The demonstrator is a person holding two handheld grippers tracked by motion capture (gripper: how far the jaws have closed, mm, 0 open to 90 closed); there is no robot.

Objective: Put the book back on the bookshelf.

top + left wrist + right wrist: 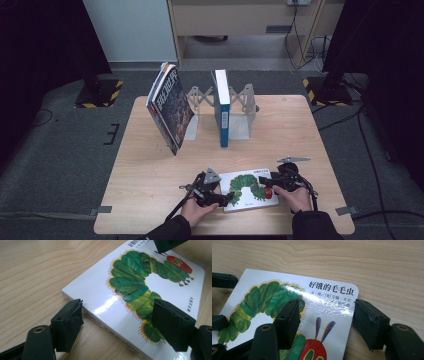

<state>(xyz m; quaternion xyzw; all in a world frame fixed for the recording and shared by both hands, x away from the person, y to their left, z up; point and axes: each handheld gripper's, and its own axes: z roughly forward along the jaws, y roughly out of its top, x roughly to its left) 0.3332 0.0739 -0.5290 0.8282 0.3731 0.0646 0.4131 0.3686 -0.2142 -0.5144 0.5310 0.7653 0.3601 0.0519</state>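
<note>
From above the near edge we look forward and down over the whole bench [150, 165], with the floor and a wall beyond its far side. Our two riding cameras sit very close to the surface, each looking along its own black jaws. On the left gripper [212, 192] we face across the picture book [140, 290] from its left end, low and slanting, and the other gripper's jaw tip pokes in at the book's opposite end. On the right gripper [280, 182] we look across the same book's right end, with the printed title nearest. All three views share this book at the bench's near edge.
</note>
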